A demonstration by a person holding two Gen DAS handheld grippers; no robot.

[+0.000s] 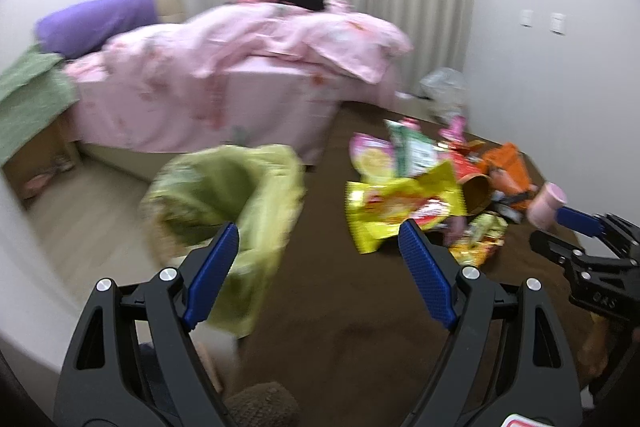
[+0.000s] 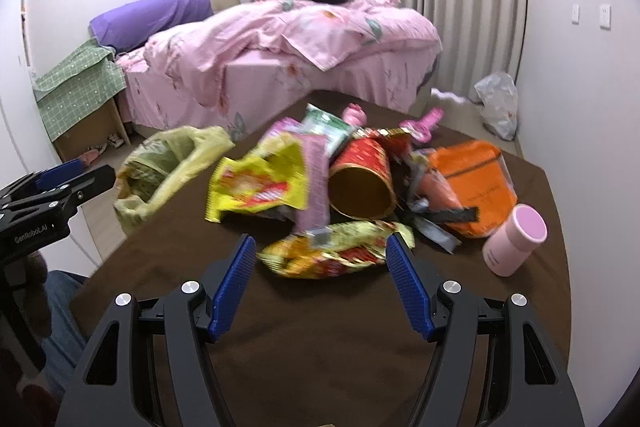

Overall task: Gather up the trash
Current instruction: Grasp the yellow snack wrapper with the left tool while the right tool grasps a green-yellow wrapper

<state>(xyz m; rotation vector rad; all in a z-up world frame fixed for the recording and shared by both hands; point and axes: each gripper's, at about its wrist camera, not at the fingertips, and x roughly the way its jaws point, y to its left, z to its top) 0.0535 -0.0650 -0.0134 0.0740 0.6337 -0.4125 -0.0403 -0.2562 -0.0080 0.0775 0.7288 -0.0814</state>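
Observation:
A pile of trash lies on a brown table: a yellow snack bag, a red cardboard tube on its side, an orange pouch, a pink cup and a crumpled yellow-red wrapper. A yellow-green trash bag hangs open at the table's left edge. My right gripper is open and empty, just short of the crumpled wrapper. My left gripper is open and empty, between the trash bag and the yellow snack bag.
A bed with a pink duvet and a purple pillow stands behind the table. A green-covered nightstand is at the left. A white plastic bag lies on the floor by the right wall.

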